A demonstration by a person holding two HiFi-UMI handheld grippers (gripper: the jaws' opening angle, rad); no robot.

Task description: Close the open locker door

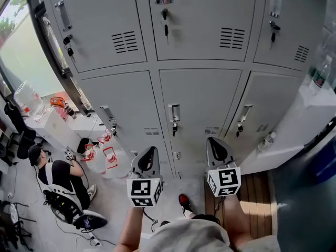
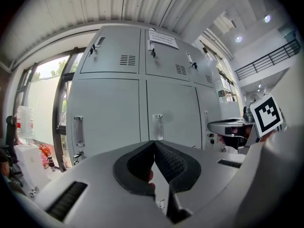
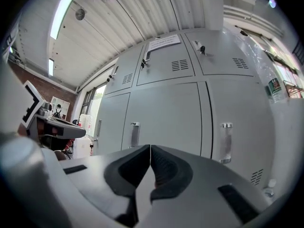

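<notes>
Grey lockers (image 1: 199,104) stand beside a bright window (image 1: 18,54).

lockers (image 1: 202,35): ahead | seated person (image 1: 59,173): left | bottle (image 1: 321,73): right, on ledge (image 1: 310,114)

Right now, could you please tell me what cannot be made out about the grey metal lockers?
- Print on the white paper notice: too small, both gripper views.
- Top row of grey metal lockers: cut off by head view's upper edge.
- Bottoms of the lower locker doors: hidden behind left gripper and right gripper in their views.
</notes>
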